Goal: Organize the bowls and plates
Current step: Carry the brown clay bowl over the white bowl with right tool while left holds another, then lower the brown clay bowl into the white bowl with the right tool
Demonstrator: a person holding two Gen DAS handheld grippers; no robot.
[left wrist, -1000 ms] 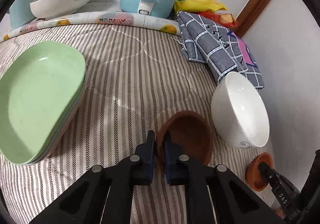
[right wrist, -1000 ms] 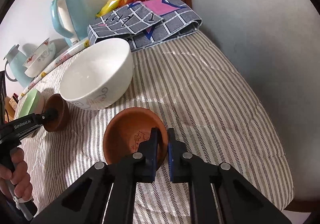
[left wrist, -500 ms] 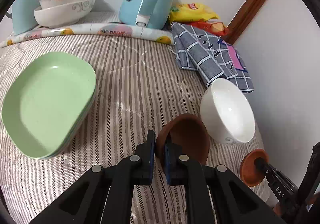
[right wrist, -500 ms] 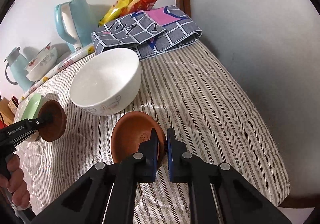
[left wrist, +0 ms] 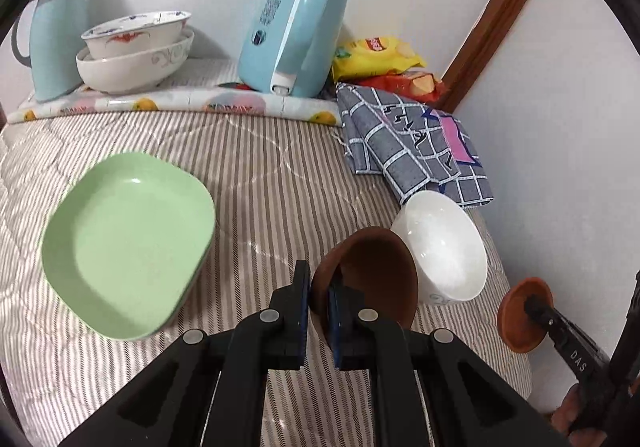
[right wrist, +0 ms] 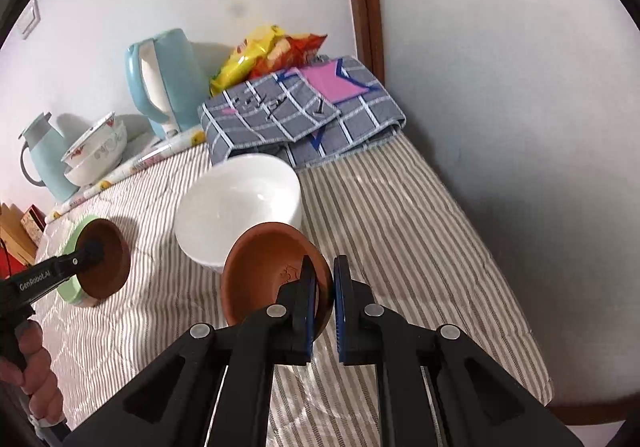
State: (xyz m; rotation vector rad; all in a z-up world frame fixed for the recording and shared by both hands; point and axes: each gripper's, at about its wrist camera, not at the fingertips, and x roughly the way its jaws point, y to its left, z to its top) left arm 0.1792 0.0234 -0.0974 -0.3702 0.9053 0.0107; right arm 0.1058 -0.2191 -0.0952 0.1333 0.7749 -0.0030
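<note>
I'm holding dark brown bowl [left wrist: 372, 279] by its rim in left gripper [left wrist: 318, 311] | right gripper [right wrist: 323, 307] is clamping terracotta bowl [right wrist: 272, 271], both off the bed [left wrist: 280, 183] | white bowl [left wrist: 440, 247] is sitting between them, nearer the right | green plates [left wrist: 128, 243] are lying left.

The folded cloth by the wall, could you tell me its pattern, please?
Grey with a white grid check and a pink patch; right wrist view.

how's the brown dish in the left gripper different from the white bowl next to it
The brown dish is dark, matte and smaller; the white bowl is glossy, deeper and larger. The dish is clamped by its rim in the left gripper, tipped on edge; the bowl sits ungripped on the striped cloth. Both are round and empty.
</note>
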